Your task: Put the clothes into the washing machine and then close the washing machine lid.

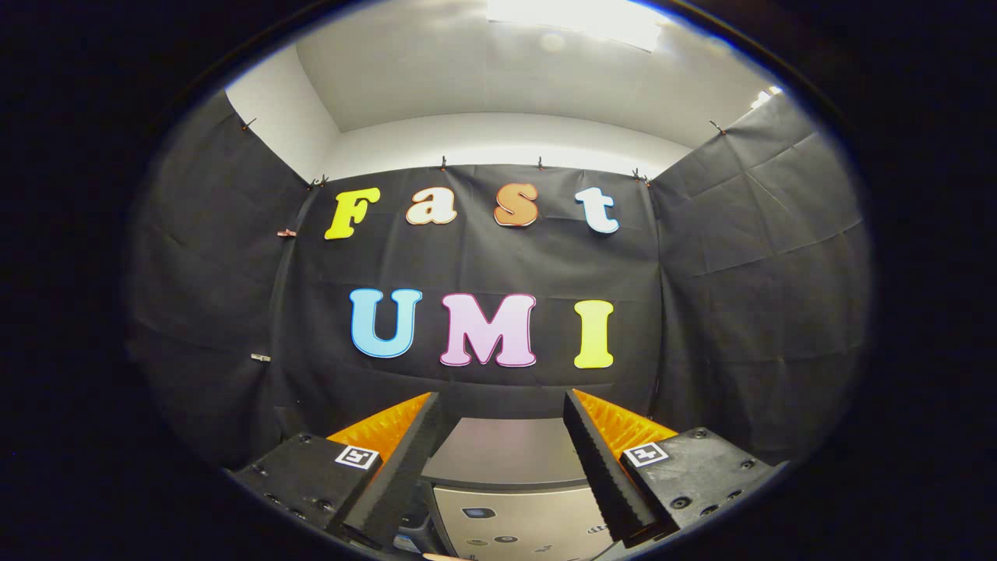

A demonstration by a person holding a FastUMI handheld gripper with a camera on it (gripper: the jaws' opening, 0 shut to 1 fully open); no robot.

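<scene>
Well, the gripper [498, 460] hangs wide open, holding nothing, aimed level at the booth wall. The washer [510, 487] sits low between and just beyond its fingers, grey top, pale control panel. No clothes in sight, so the risk is a blind reach down that misses or clips the washer.

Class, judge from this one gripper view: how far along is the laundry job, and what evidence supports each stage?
Done: nothing visibly. No clothes are seen going in.
In hand: nothing. The gripper is open, its fingers spread with only air between them, raised and facing the booth wall.
Left: the washing machine sits just ahead, below the fingers; its grey top panel looks flat, though whether its lid is open cannot be told. Loading and closing remain.
</scene>
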